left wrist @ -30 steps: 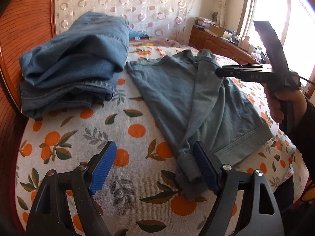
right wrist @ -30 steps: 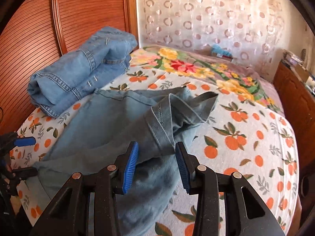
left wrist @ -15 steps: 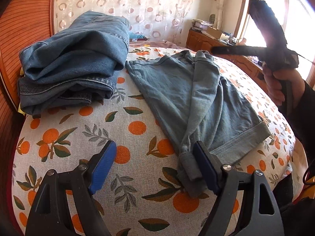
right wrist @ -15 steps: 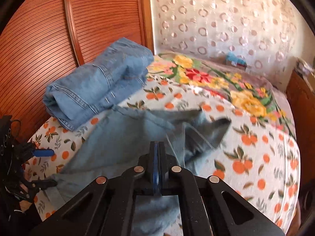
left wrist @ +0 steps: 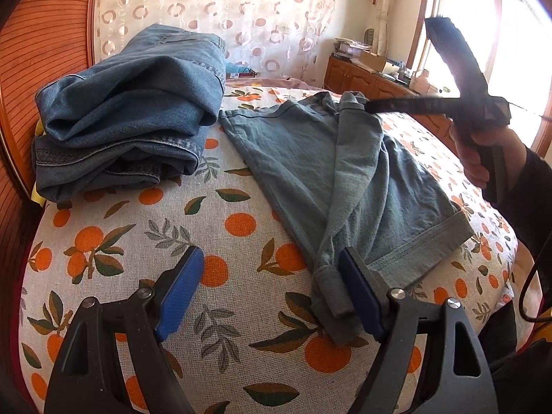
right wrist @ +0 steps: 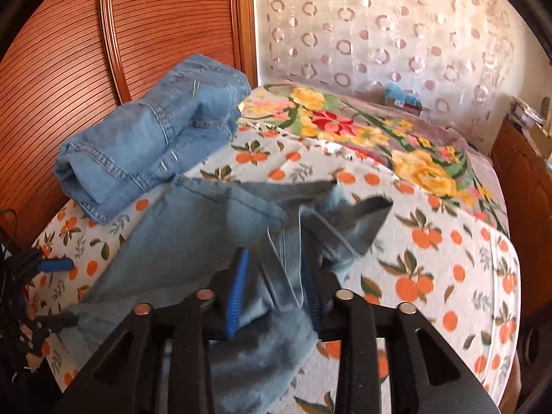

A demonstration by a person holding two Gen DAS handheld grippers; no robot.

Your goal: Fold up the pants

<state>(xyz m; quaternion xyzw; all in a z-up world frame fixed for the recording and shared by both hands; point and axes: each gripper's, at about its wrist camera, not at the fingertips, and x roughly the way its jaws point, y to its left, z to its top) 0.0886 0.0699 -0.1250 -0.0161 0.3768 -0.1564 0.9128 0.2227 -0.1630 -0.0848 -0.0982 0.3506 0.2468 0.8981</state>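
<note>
While right gripper (right wrist: 272, 293) jaws open around pants (right wrist: 207, 234) fold, left gripper (left wrist: 272, 289) jaws wide beside hem.

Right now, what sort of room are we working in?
Most likely a bedroom: an orange-print bedsheet over a mattress, a ribbed wooden headboard, folded blue denim jeans stacked by it.

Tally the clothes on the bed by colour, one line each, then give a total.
Grey-green pants, spread out flat: 1
Blue denim garments, folded in a pile by the headboard: at least 2; the layers make an exact count hard to read
Total: at least 3
</note>
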